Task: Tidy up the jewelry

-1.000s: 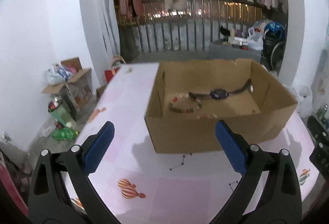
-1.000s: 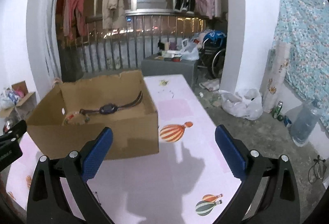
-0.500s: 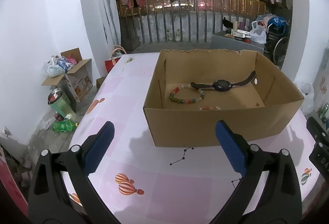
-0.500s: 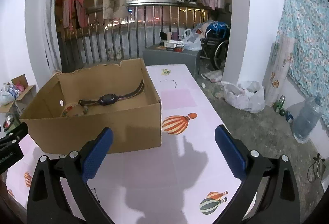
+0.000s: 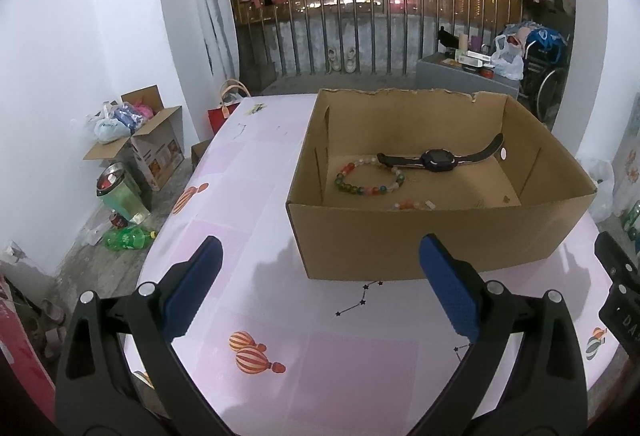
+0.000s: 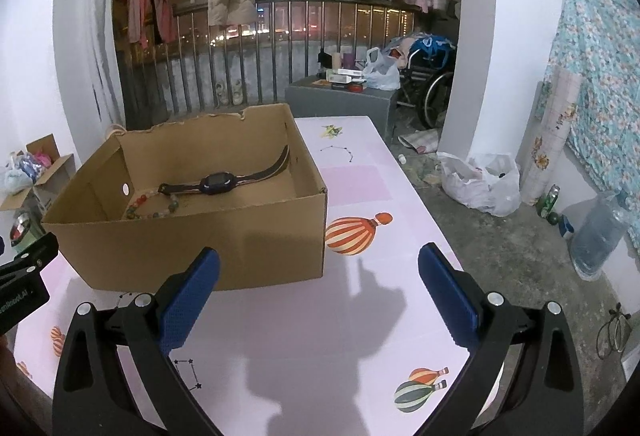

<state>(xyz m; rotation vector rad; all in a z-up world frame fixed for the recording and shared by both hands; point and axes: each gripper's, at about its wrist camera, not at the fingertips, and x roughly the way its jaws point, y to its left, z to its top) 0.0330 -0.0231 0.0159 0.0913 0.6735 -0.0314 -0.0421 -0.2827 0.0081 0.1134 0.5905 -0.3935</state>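
All the jewelry seems to be inside the cardboard box [image 5: 436,236] already, so the sorting job looks almost done or done. No jewelry shows on the pink counter [image 5: 256,171] outside the box. The next move, I think, is just a check: peek in the box and look around the counter for anything missed.

The left claw [image 5: 320,288] is wide open and holds nothing. Its blue pads [image 5: 192,288] touch nothing. The box sits just ahead of it, a bit to the right. Inside the box lies a bead bracelet [image 5: 368,179] with many colors. A black watch [image 5: 440,159] lies past it, and the watch's strap end rests across the bracelet's far side. A few more small beads [image 5: 408,204] lie close to the near wall, partly hidden.

The right claw [image 6: 318,294] is wide open too, and empty. The box is ahead and to its left. Only bare counter with balloon pictures [image 6: 354,232] lies between its fingers.
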